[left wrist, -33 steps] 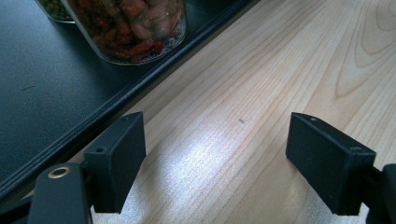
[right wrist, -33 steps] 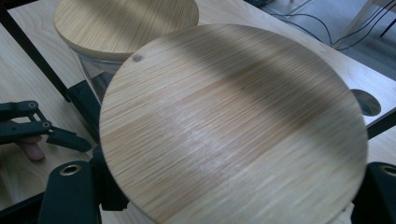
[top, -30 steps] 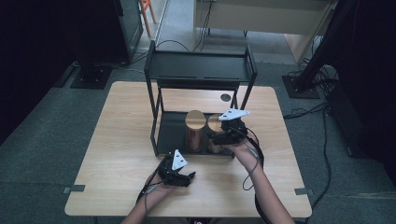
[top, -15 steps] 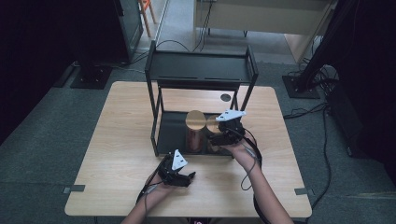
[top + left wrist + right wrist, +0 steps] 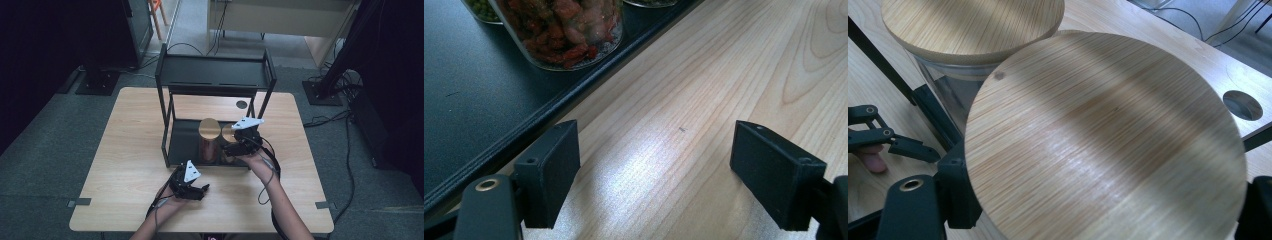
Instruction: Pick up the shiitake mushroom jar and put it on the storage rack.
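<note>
Two glass jars with round wooden lids stand on the bottom shelf of a black rack (image 5: 215,75). The left jar (image 5: 209,127) holds reddish contents (image 5: 569,30). My right gripper (image 5: 231,149) reaches in from the right around the right jar (image 5: 228,133). Its lid (image 5: 1103,140) hides the pads. The jaws have just been opening and stand wide on either side of the jar. My left gripper (image 5: 200,190) rests open on the table in front of the rack, with only bare wood between its fingers (image 5: 549,175).
The rack's black shelf base (image 5: 469,90) has a raised front lip beside my left gripper. A third jar with green contents (image 5: 481,10) stands behind the red one. A round cable hole (image 5: 242,104) lies in the table behind the rack. Cables trail from both grippers.
</note>
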